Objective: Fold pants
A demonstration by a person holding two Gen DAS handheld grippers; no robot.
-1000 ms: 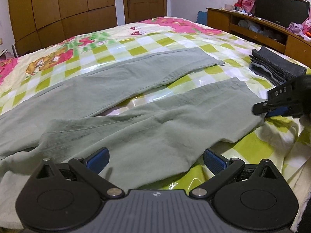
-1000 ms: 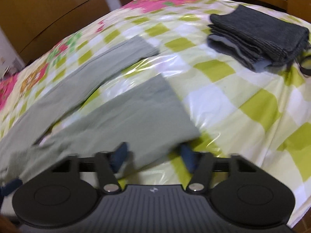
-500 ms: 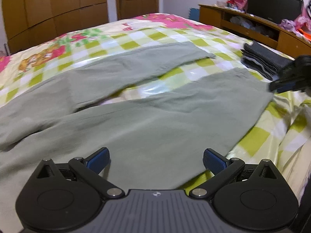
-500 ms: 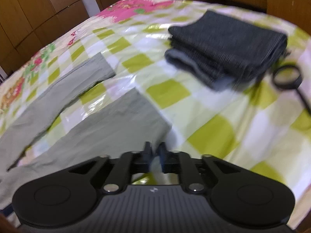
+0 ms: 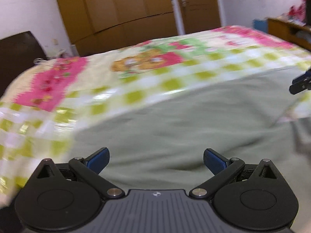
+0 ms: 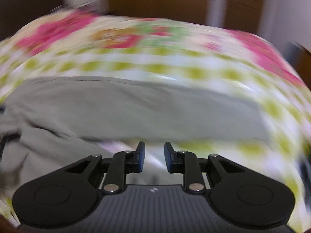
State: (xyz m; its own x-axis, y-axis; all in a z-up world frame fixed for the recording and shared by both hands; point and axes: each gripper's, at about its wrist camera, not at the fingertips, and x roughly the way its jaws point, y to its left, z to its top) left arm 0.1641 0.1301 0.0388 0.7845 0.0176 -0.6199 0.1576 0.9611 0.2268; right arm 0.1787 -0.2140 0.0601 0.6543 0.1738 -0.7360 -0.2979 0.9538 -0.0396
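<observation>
Left tool (image 5: 155, 160) spread wide over the green pants (image 5: 184, 120) — right tool (image 6: 154, 156) narrowly parted, gripping nothing, pants ahead.

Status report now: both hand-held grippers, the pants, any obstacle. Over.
Left hand-held gripper open, empty, over the pants. Right hand-held gripper part open, nothing between its fingers. Pants lie on the bed. Pictures blurred; no obstacle seen.

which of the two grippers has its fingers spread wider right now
The left gripper: its blue fingers stand far apart over the green pants. The right gripper shows only a narrow gap.
</observation>
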